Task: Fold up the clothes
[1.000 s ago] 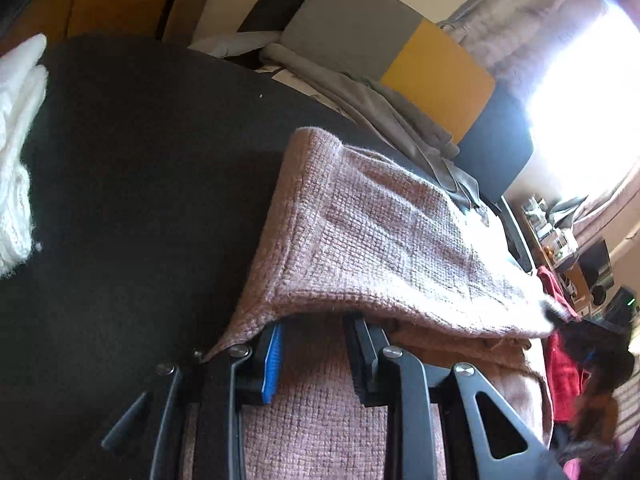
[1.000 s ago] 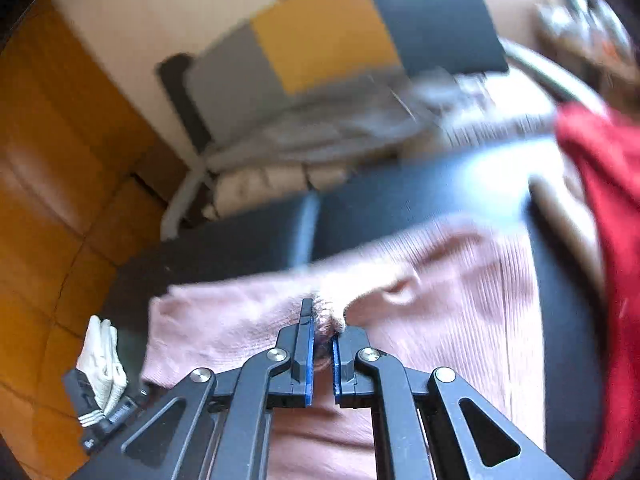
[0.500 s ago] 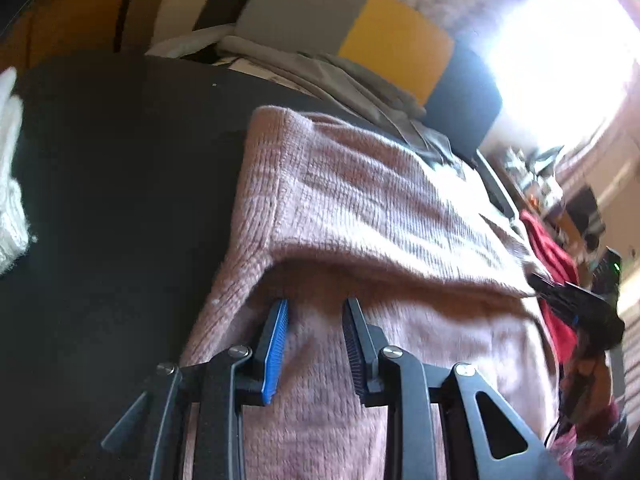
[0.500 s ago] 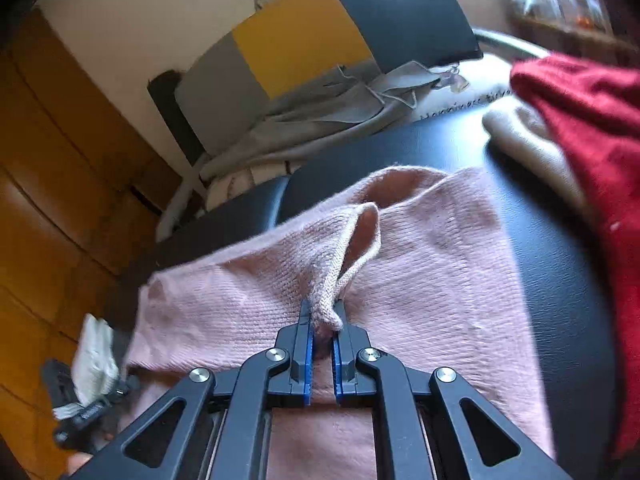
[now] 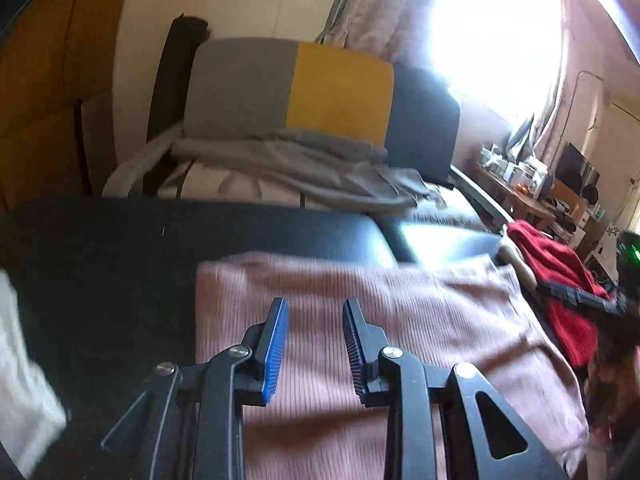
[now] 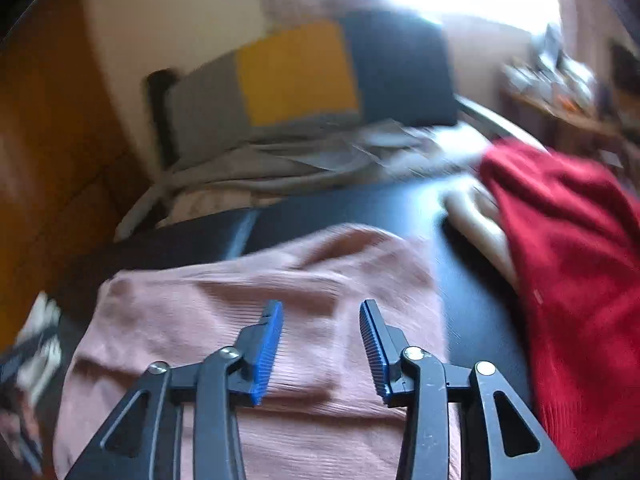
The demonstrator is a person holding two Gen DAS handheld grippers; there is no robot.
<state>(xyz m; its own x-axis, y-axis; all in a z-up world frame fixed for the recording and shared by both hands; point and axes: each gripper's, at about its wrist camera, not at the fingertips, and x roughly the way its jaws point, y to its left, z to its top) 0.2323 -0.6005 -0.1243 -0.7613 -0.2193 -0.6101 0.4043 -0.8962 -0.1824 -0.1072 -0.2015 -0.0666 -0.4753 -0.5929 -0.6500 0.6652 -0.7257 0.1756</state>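
Released since the earlier frames: right gripper (image 6: 320, 312), previously pinched on a raised ridge of the pink knit sweater (image 6: 248, 312), now has its jaws spread with nothing between them. Ridge gone; the sweater lies flat, folded, on the black table (image 5: 100, 248). Left gripper (image 5: 314, 308) likewise stands open, empty, over the sweater's left part. Sweater sits directly under and ahead of both pairs of fingers; contact with the cloth cannot be told. Its near edge is cut off by the gripper bodies in both views. Right wrist view heavily blurred; knit texture barely readable. Red garment (image 6: 568, 272) lies just right of the sweater, over a cream piece (image 6: 476, 216). White cloth (image 5: 24, 380) at far left, cut by the frame edge. Grey clothes (image 5: 304, 168) are heaped beyond the table against a grey-yellow-navy cushion (image 5: 312, 88).
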